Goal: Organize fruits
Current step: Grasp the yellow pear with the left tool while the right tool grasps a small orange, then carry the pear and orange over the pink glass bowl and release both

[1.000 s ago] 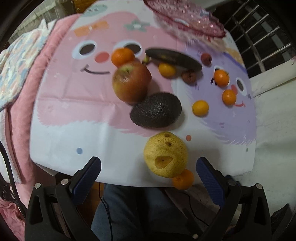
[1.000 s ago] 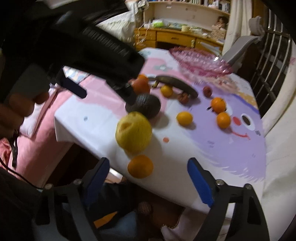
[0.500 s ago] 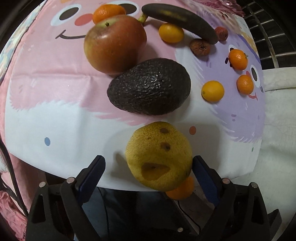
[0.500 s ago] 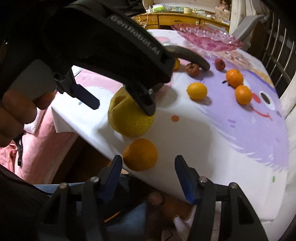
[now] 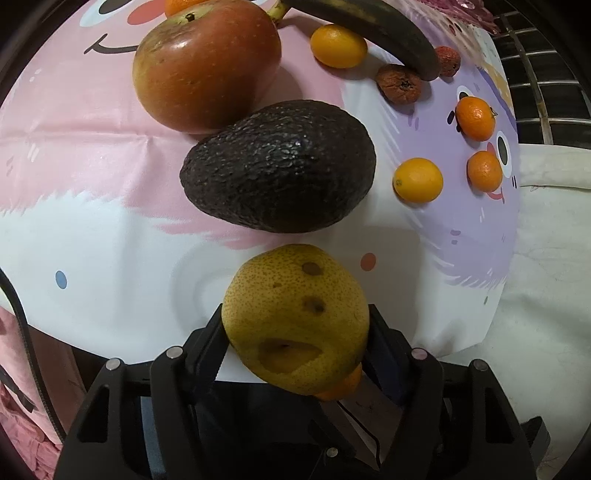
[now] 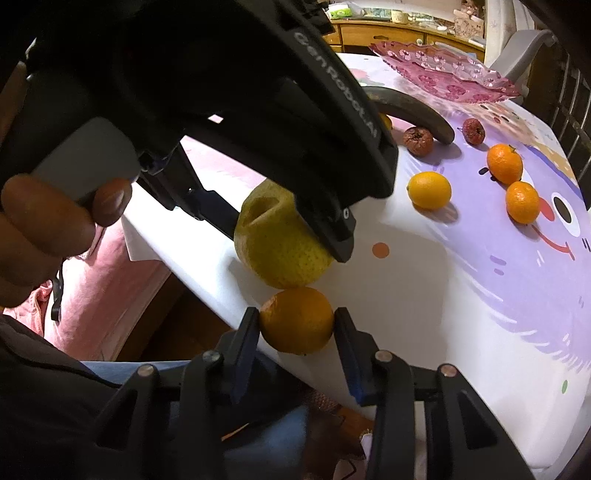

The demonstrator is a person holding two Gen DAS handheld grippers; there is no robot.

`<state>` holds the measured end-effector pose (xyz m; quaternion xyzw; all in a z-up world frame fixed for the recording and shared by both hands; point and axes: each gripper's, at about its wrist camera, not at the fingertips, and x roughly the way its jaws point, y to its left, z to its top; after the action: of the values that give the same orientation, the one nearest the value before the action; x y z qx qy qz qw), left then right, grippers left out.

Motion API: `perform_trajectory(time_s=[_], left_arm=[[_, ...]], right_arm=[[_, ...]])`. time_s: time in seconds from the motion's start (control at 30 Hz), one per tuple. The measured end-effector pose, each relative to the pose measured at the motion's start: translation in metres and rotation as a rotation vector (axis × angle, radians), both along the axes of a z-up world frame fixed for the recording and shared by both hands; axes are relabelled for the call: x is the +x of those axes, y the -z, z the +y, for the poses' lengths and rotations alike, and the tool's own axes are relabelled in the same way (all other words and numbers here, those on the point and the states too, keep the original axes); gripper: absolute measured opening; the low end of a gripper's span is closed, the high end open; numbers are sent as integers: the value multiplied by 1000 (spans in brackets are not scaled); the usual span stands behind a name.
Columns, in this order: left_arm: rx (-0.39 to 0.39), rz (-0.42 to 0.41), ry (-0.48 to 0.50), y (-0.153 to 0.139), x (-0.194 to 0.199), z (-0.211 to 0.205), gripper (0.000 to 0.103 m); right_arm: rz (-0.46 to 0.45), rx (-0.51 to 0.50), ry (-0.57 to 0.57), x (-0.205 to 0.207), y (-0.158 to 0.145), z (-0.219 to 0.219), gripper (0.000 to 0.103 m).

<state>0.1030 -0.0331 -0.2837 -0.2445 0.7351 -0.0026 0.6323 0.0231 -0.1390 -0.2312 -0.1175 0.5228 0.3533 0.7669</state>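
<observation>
The left gripper (image 5: 295,328) has just been closing, and its two dark fingers (image 5: 208,343) now press on either flank of the yellow pear (image 5: 297,317) at the lower centre of the left wrist view — a firm grasp, with the pear's brown-spotted skin and a hollowed dent facing the camera. The right gripper (image 6: 297,325) has likewise been closing; in the right wrist view its blue-padded fingers (image 6: 245,334) clamp the near orange (image 6: 297,320) from both sides, low in the frame at the table's near edge. The orange sits just below the pear, touching or nearly touching it. In the same view the person's hand (image 6: 55,218) grips the left gripper's handle at the left edge.

Beyond the pear, towards the middle of the left wrist frame, lies the dark avocado (image 5: 280,166), and above it, touching it, the red apple (image 5: 207,62). A blackened banana (image 5: 369,29) stretches across the upper right, with a small orange (image 5: 338,46) just below it and two shrivelled reddish fruits (image 5: 400,88) beside its tip. Three more small oranges (image 5: 418,180) are scattered to the right. All rest on a pink-and-purple cartoon tablecloth (image 5: 92,184). The pink glass dish (image 6: 443,75) stands at the far end of the table — upper right of the right wrist view.
</observation>
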Motion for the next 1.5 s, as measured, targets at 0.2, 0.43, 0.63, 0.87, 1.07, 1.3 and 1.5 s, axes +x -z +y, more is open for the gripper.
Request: perform_trajectory(time_s=[0.2, 0.43, 0.63, 0.87, 1.07, 1.3, 1.5], left_arm=[[-25, 20, 15, -10, -2, 5, 68], [-64, -11, 74, -51, 7, 15, 68], [-95, -106, 136, -104, 32, 31, 68], [-89, -246, 228, -167, 74, 58, 68], [-65, -330, 289, -201, 112, 73, 68], [-45, -415, 301, -222, 144, 80, 68], [-17, -468, 245, -221, 183, 84, 68]], right_arm=[[72, 5, 29, 7, -6, -7, 41], [97, -14, 115, 25, -23, -20, 41], [83, -14, 219, 43, -54, -21, 41], [32, 21, 343, 84, -96, -14, 41], [-35, 53, 429, 121, -125, -5, 41], [-85, 101, 451, 161, -147, 4, 41], [-110, 115, 460, 200, -153, 3, 41]])
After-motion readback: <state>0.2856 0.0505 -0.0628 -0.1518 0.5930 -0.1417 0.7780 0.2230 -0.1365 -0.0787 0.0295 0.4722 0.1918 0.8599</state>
